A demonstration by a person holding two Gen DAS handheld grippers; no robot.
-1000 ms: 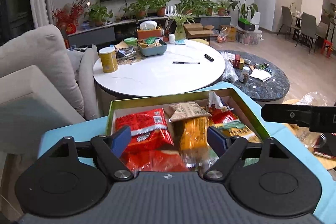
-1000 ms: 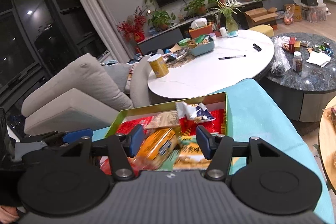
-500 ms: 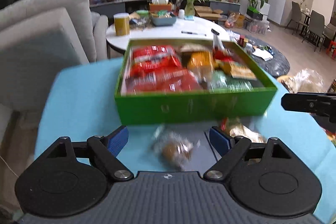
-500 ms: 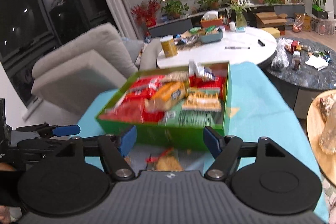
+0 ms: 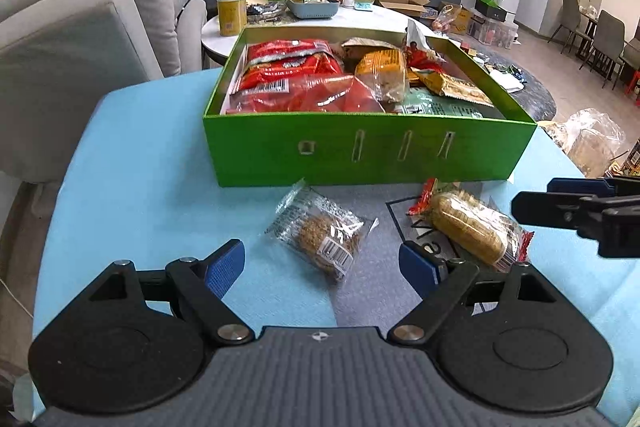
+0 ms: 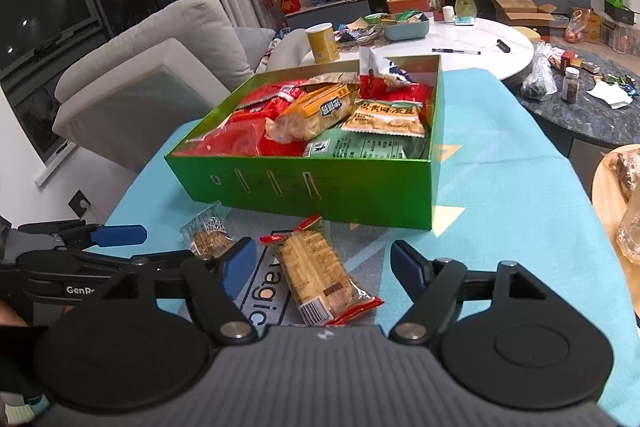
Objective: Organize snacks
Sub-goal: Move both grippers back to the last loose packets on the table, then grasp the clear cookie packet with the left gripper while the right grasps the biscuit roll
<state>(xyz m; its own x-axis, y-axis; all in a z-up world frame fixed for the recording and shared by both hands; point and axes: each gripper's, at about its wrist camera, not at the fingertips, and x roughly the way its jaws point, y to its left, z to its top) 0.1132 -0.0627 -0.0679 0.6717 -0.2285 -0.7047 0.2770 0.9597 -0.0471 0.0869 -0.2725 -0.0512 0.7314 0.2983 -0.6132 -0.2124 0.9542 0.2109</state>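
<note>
A green box [image 5: 372,155] [image 6: 320,187] full of snack packets stands on a blue mat. In front of it lie two loose packets. A clear-wrapped brown cake [image 5: 324,231] [image 6: 208,235] lies between the open fingers of my left gripper [image 5: 322,261], just ahead of the pads. A red-ended pack of yellow biscuits [image 5: 472,223] [image 6: 318,271] lies between the open fingers of my right gripper [image 6: 322,261]. Neither gripper touches a packet. Each gripper shows in the other's view, the right one [image 5: 580,203] at the right edge and the left one [image 6: 116,233] at the left edge.
The blue mat [image 5: 140,187] covers the table to its edges. Behind the box are a white round table [image 6: 480,39] with a yellow can [image 5: 231,14] and a grey sofa [image 5: 80,27]. A wooden board [image 6: 612,203] with wrapped food sits at the right.
Both grippers have dropped from above the box to the mat in front of it. The two loose packets have come into view between their fingers.
</note>
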